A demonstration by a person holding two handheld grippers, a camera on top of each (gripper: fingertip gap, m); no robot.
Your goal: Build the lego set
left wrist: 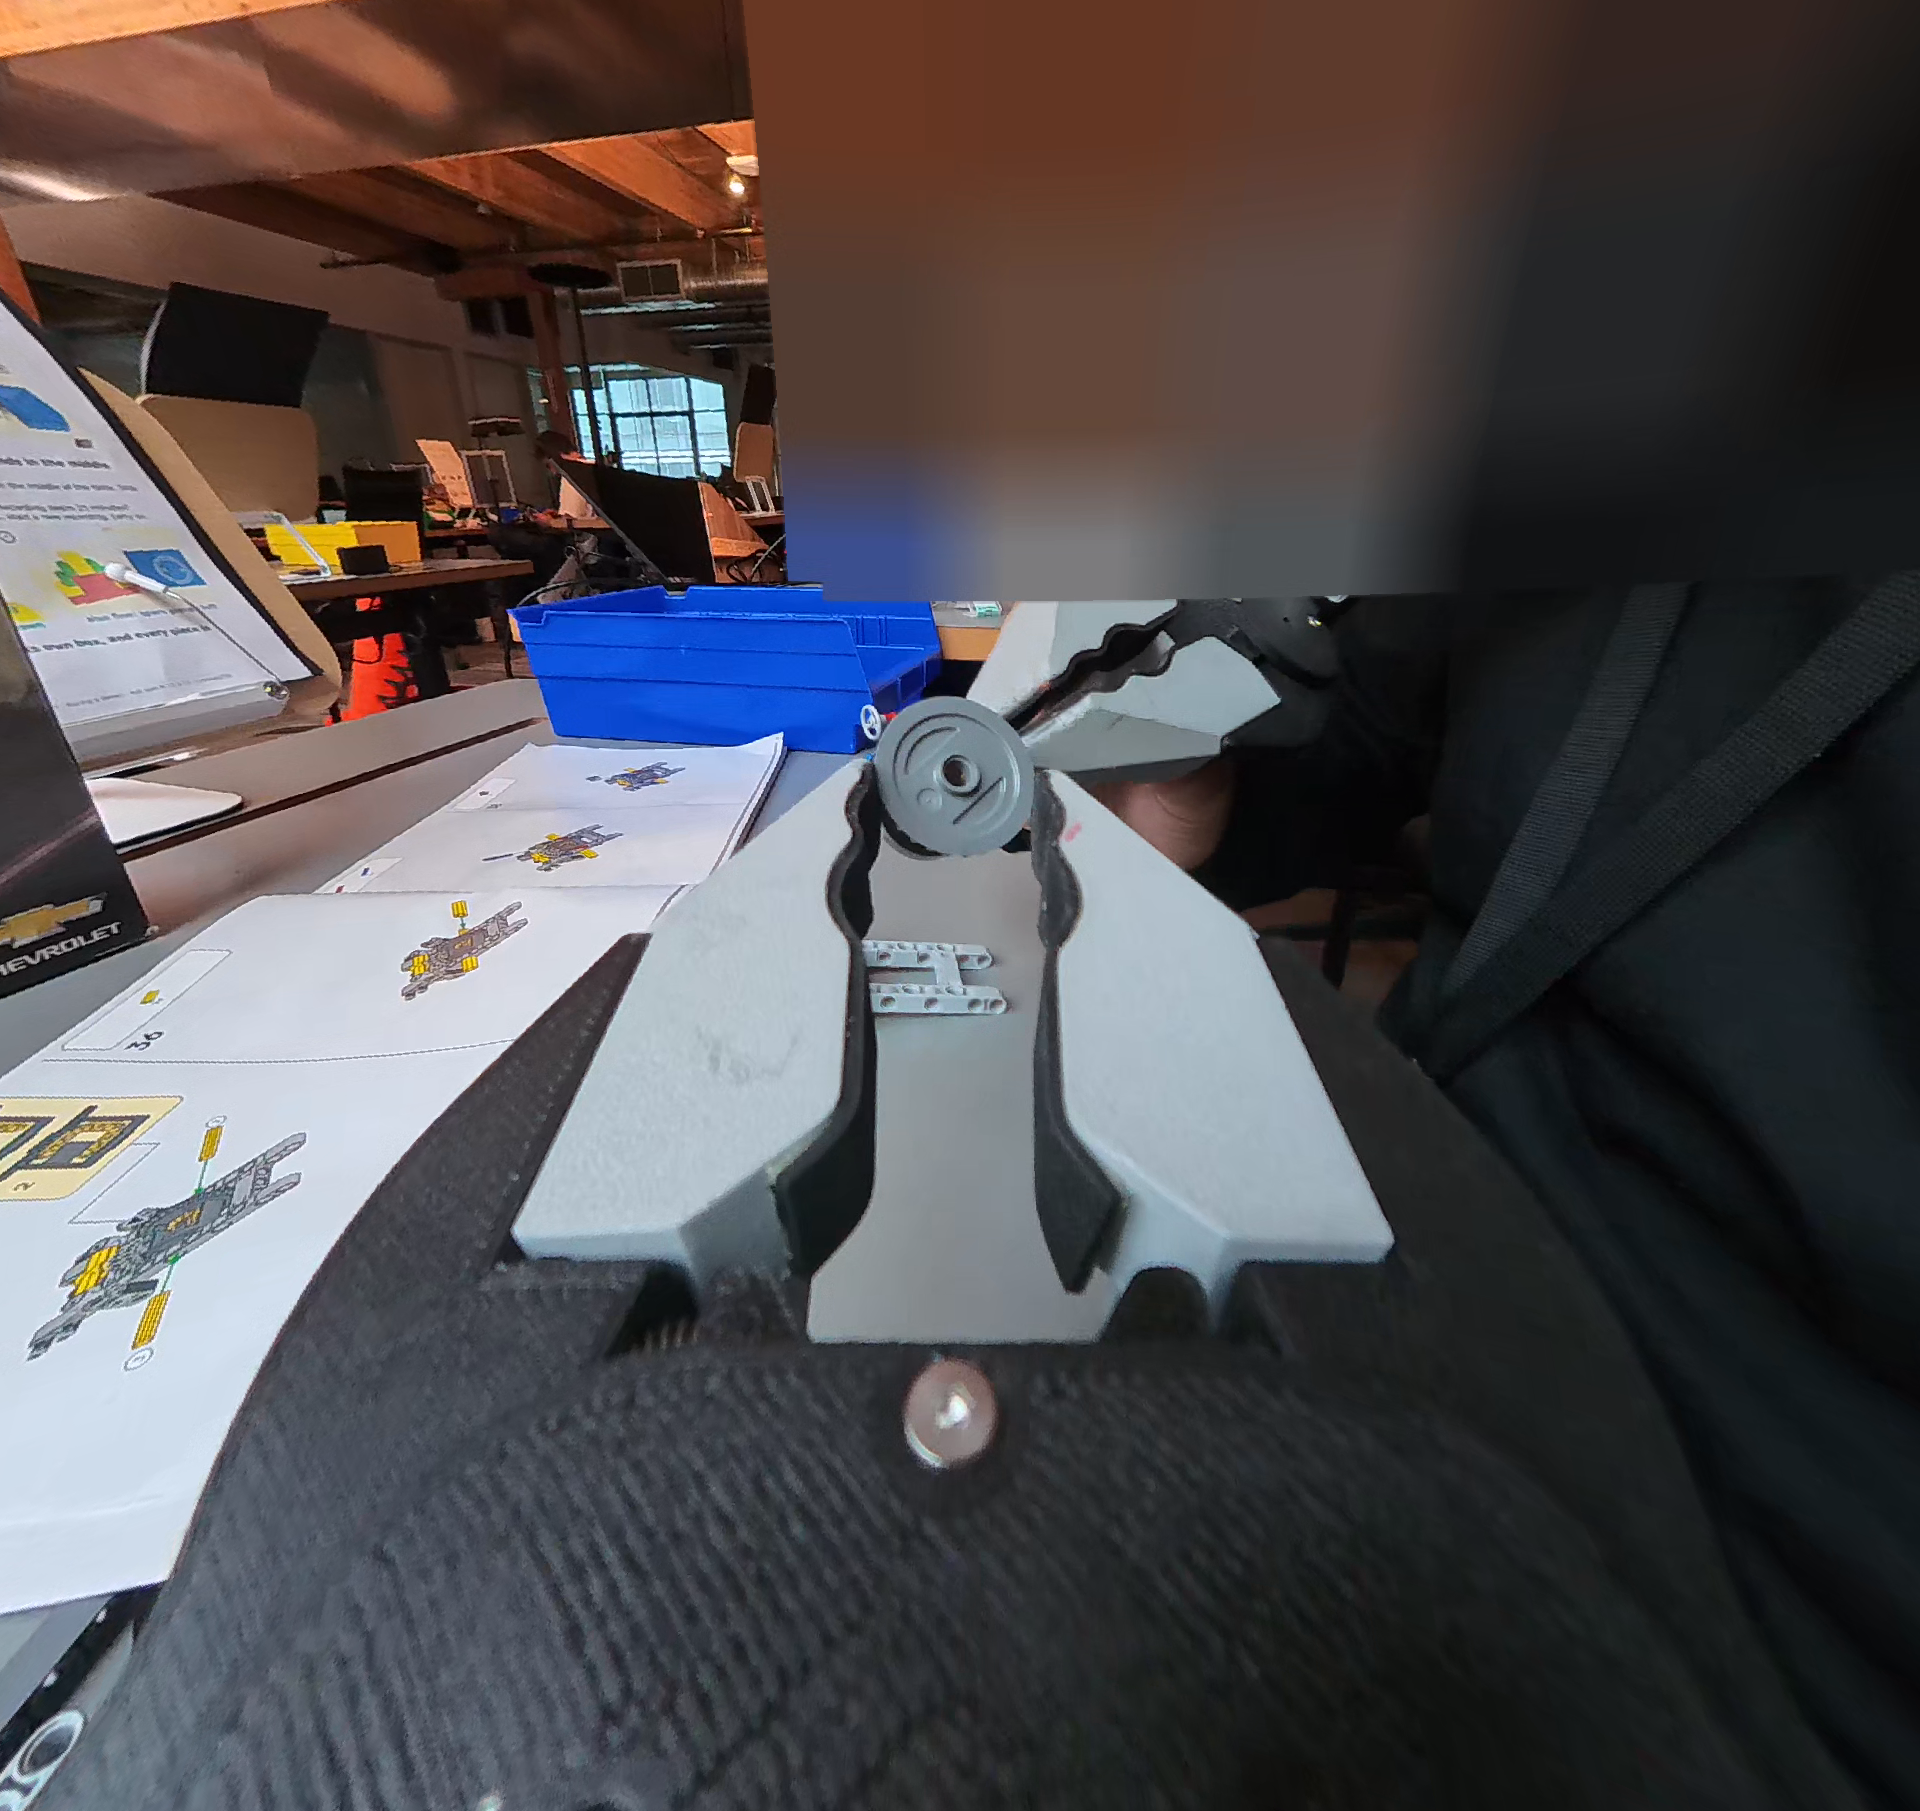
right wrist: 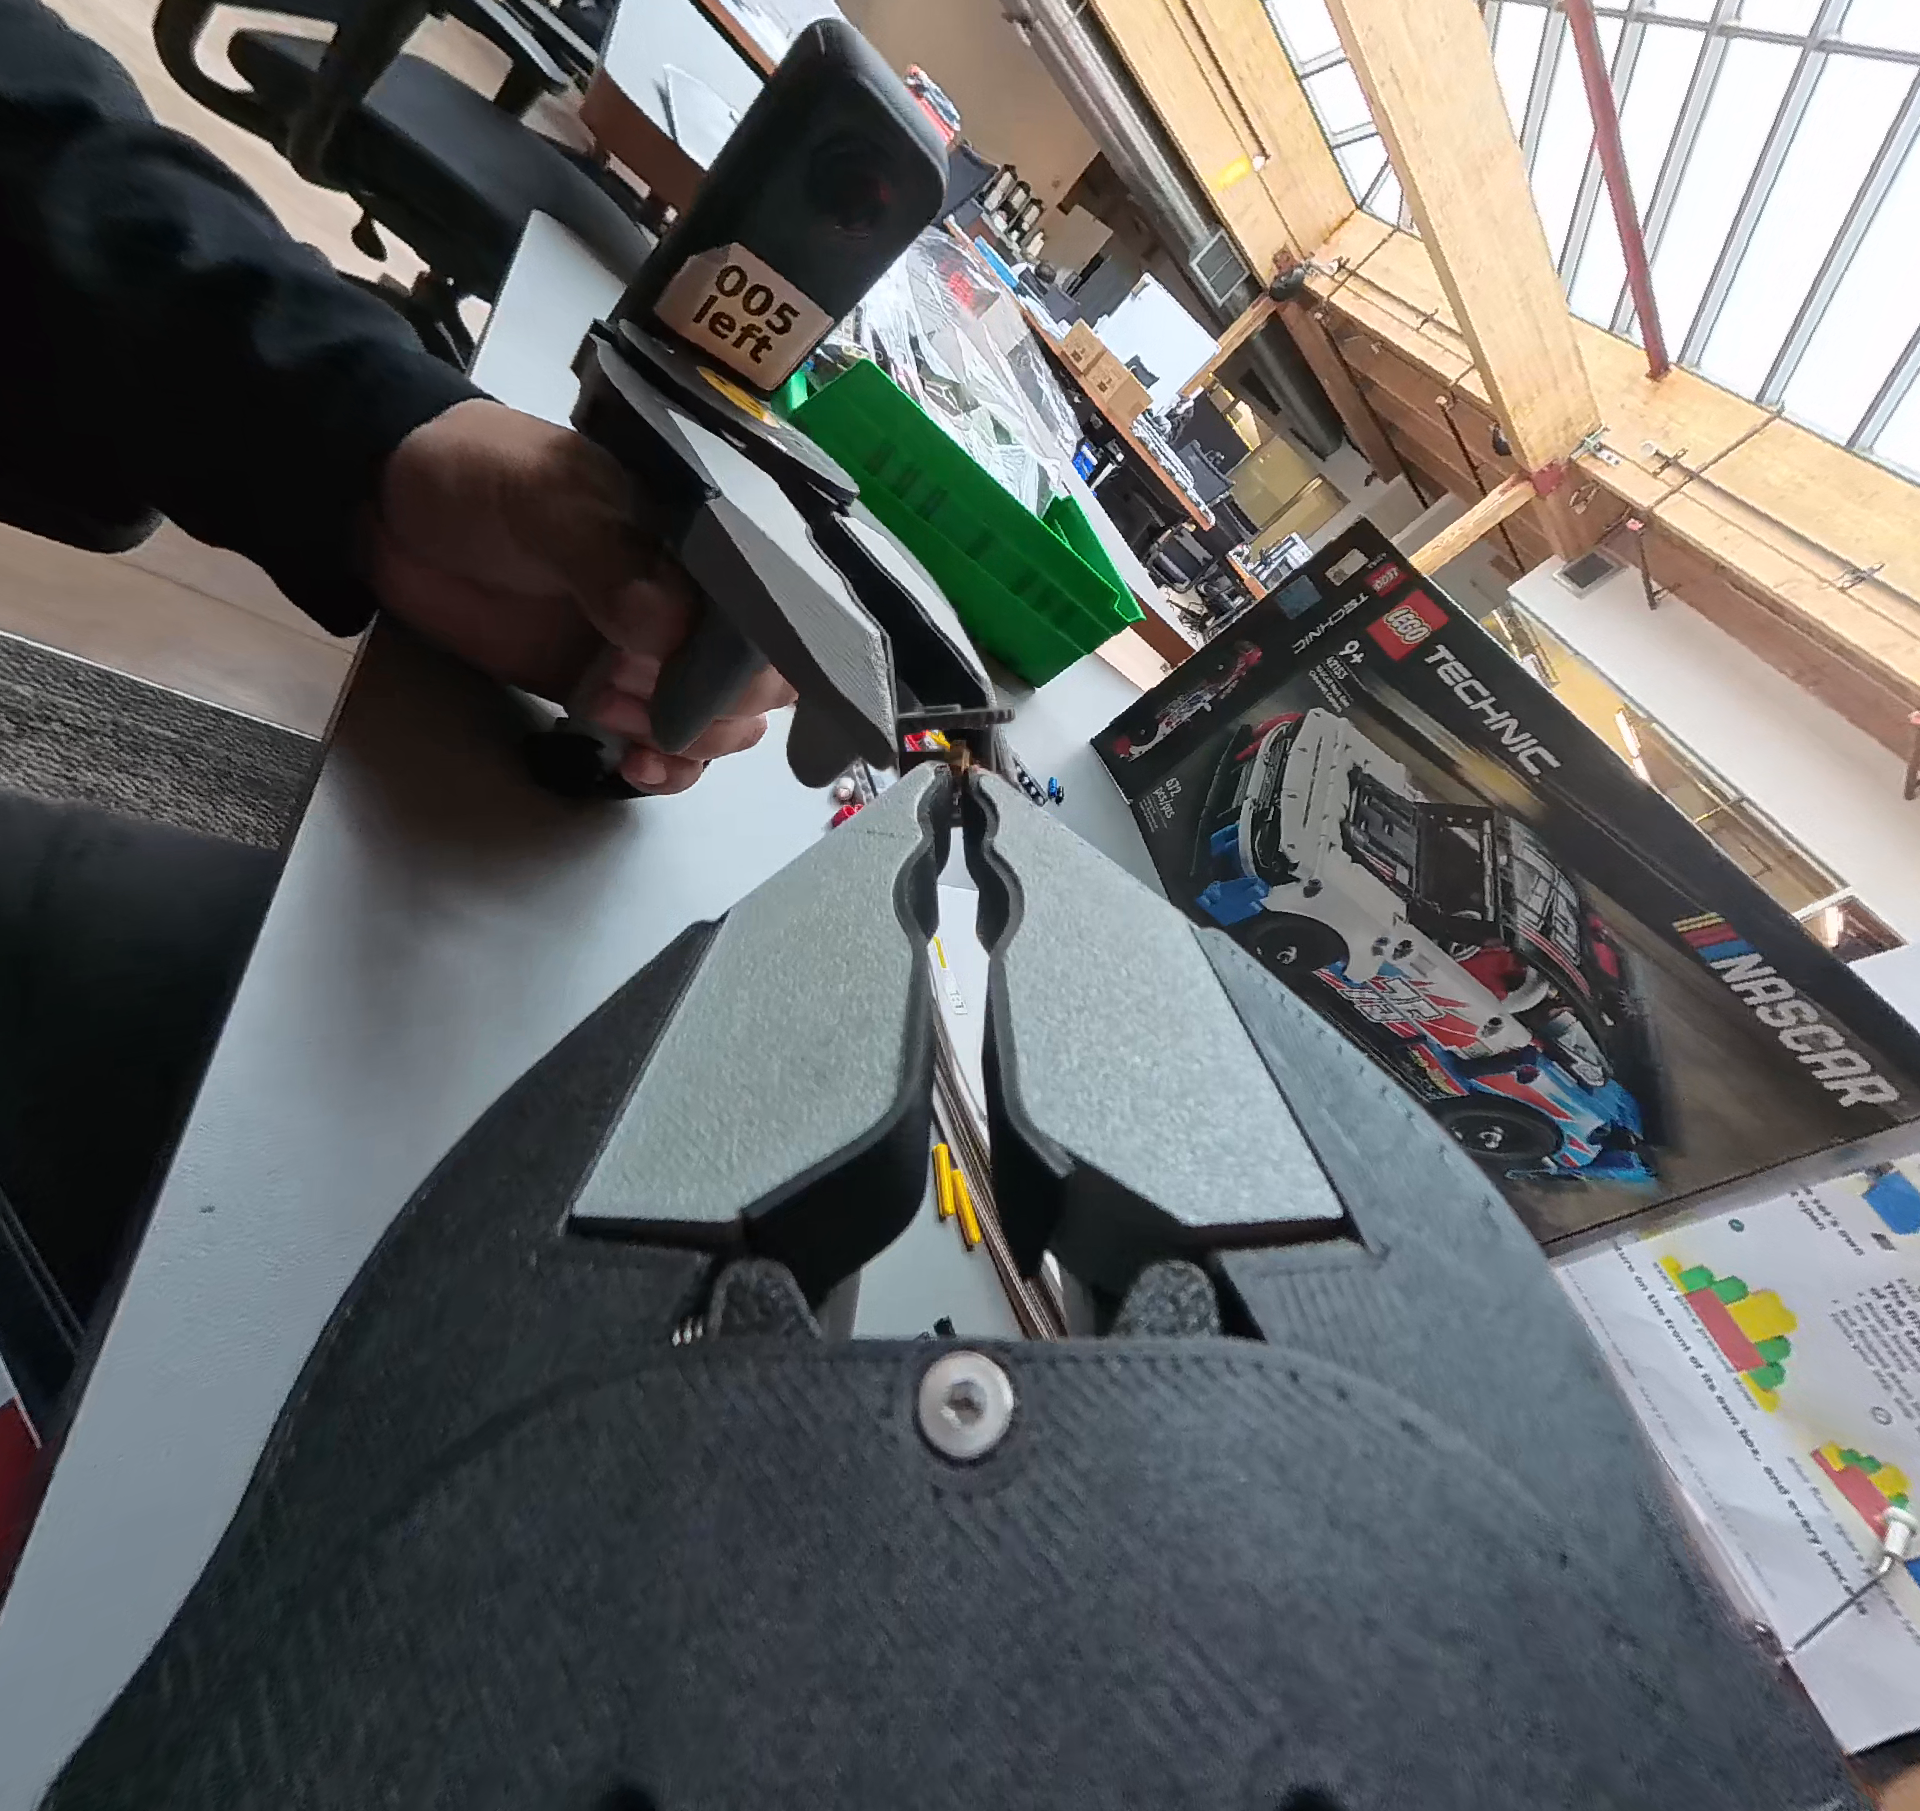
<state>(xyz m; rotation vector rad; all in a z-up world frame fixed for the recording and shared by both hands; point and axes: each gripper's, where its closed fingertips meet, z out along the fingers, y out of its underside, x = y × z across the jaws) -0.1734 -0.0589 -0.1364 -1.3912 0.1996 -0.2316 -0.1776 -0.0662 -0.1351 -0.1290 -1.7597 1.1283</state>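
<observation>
My left gripper (left wrist: 951, 797) is shut on a grey round disc (left wrist: 954, 774) with a centre hole, held upright at the fingertips above the table. My right gripper (right wrist: 958, 774) is shut on a small tan pin (right wrist: 958, 753) at its very tips. In the left wrist view the right gripper (left wrist: 1122, 696) comes in from the upper right, its tips right beside the disc's edge. In the right wrist view the left gripper (right wrist: 821, 618), held by a hand (right wrist: 520, 556), is just ahead of my tips. A light grey H-shaped frame piece (left wrist: 933, 977) lies on the table below.
An open instruction booklet (left wrist: 416, 982) lies to the left. A blue bin (left wrist: 717, 665) stands behind it, a green bin (right wrist: 966, 525) farther off. The set's box (right wrist: 1455, 878) and a sign sheet (right wrist: 1766, 1366) stand alongside. Yellow pieces (right wrist: 956, 1179) and small loose parts (right wrist: 847, 811) lie on the table. The tips of both grippers are at nearly the same place.
</observation>
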